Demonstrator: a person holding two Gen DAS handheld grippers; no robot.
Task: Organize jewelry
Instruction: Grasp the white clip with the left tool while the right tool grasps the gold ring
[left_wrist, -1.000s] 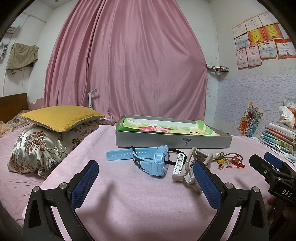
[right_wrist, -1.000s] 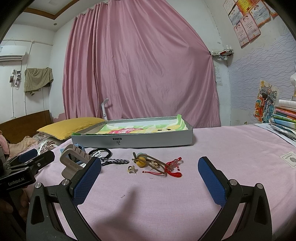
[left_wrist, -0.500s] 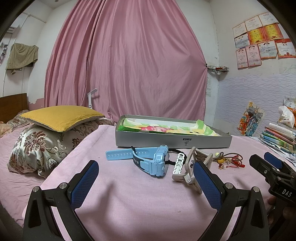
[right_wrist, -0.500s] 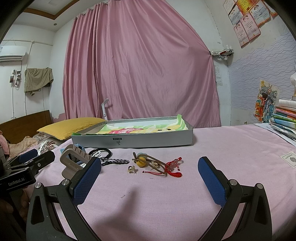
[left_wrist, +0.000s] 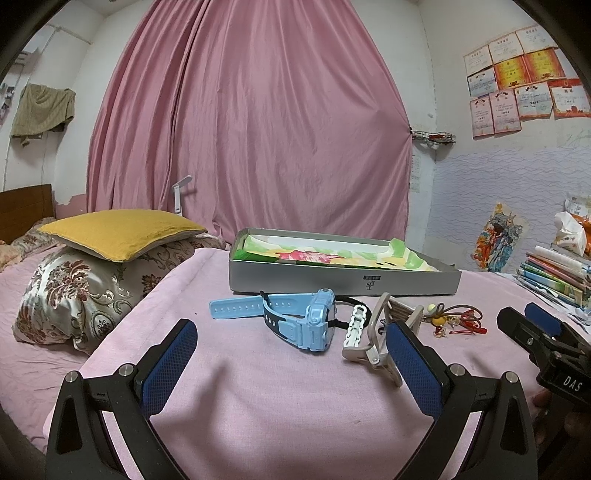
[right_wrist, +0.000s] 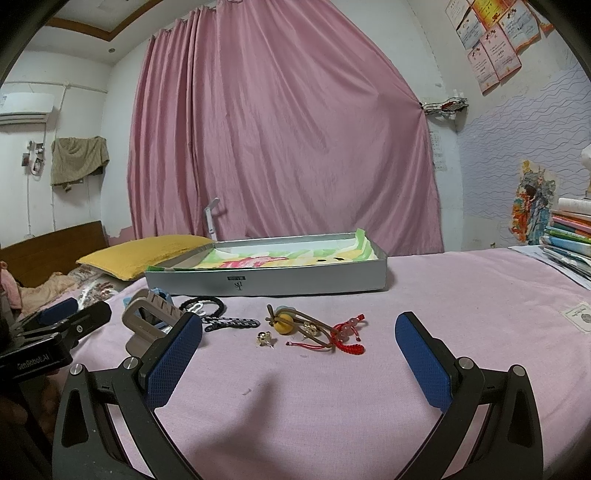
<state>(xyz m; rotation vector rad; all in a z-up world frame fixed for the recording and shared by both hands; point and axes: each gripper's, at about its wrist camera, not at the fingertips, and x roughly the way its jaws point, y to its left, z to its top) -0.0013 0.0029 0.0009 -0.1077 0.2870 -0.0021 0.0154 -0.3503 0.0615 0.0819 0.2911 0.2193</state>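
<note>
A grey shallow box (left_wrist: 332, 282) lined with colourful paper sits on the pink bedspread; it also shows in the right wrist view (right_wrist: 266, 282). In front of it lie a blue watch (left_wrist: 310, 321), a white chain strap (left_wrist: 356, 325), a beige hair claw (left_wrist: 376, 343), and a cluster with a yellow bead tie and red cord bracelet (left_wrist: 456, 319). In the right wrist view I see the claw (right_wrist: 147, 321), a black hair tie (right_wrist: 203, 304), a braided strap (right_wrist: 231, 324), the yellow bead (right_wrist: 282, 325), the red bracelet (right_wrist: 347, 334) and a small gold earring (right_wrist: 264, 336). My left gripper (left_wrist: 291, 354) and right gripper (right_wrist: 299, 345) are open and empty, short of the items.
Pillows, one yellow (left_wrist: 118, 230) on a floral one (left_wrist: 74, 291), lie at the left. Stacked books (left_wrist: 554, 273) stand at the right edge of the bed. A pink curtain (left_wrist: 251, 129) hangs behind.
</note>
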